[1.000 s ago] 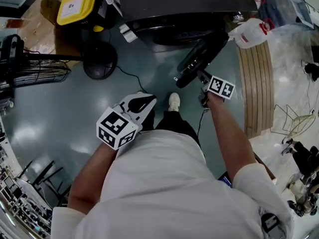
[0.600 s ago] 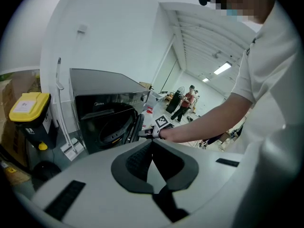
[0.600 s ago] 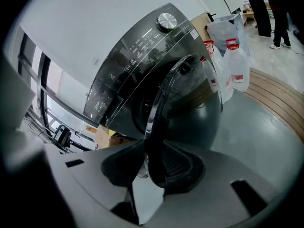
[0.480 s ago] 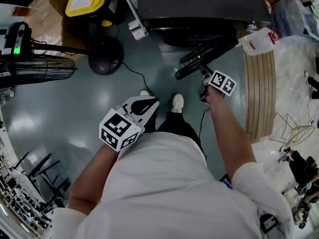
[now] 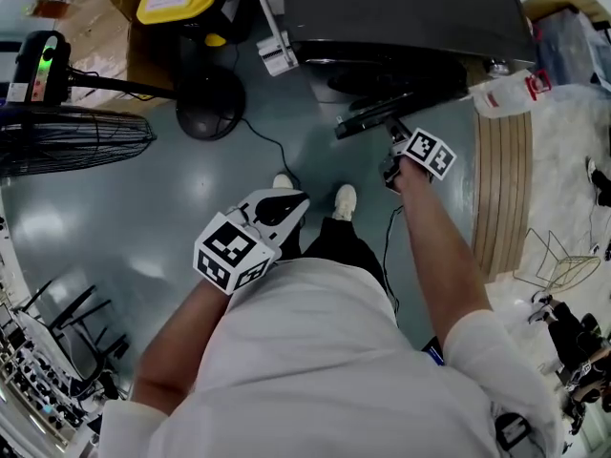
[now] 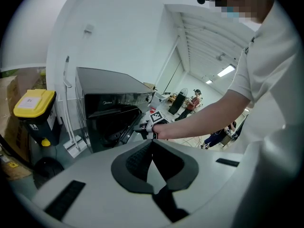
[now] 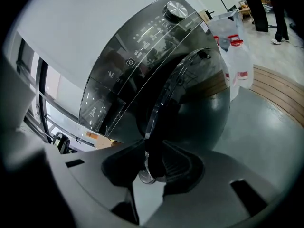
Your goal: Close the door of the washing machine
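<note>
The door (image 5: 370,117) has swung in from a wide angle and now lies nearly flat along the front of the washing machine (image 5: 401,8). My right gripper (image 5: 391,146) has followed it forward. Nearest me, the left gripper (image 6: 152,144) hangs by my waist, jaws pressed together on nothing. The right one is pinched on the door's rim, with the edge between its pads. I judge the last stretch wants a steady push straight at the drum opening until the latch catches, letting go only afterwards. On the right, a detergent jug (image 5: 503,92) and a slatted wooden board (image 5: 501,189) crowd the machine. On the left, the floor (image 5: 143,218) runs free to the fan base (image 5: 210,103).
</note>
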Available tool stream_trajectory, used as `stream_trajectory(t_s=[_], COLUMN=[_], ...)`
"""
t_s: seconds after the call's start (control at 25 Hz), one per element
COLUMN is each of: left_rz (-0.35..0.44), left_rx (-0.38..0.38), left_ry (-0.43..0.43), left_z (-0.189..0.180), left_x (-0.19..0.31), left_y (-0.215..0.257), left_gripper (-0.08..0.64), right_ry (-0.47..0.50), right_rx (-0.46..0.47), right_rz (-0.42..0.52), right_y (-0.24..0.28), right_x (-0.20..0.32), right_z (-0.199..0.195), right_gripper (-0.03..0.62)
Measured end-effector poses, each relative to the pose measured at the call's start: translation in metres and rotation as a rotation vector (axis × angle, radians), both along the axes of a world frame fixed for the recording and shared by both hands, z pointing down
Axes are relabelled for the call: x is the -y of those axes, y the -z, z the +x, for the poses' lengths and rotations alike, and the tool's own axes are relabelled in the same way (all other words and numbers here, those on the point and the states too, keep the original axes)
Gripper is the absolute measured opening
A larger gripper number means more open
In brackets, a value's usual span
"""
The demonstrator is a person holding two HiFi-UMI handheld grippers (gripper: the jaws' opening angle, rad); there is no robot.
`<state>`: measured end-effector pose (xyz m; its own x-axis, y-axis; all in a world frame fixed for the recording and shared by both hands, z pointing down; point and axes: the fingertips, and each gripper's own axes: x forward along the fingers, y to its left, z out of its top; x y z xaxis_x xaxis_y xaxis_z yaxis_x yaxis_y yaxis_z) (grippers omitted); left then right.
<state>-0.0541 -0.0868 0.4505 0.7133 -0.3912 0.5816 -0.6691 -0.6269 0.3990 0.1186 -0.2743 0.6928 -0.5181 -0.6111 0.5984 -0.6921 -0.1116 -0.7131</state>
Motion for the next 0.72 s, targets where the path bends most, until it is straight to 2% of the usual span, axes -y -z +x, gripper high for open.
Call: stream_trajectory(t_s=[0.72], left_rz=[-0.019], left_rx=[-0.001], left_ry=[0.05], left_z=[-0.024], left_x=[0.022], left_y=[-0.005], left_gripper=[0.017], right_ry=[-0.025], right_rx=[0.035], right_rz=[0.017], right_y=[0.001], right_x=[0.061], right_z=[-0.032], right_gripper=[0.115])
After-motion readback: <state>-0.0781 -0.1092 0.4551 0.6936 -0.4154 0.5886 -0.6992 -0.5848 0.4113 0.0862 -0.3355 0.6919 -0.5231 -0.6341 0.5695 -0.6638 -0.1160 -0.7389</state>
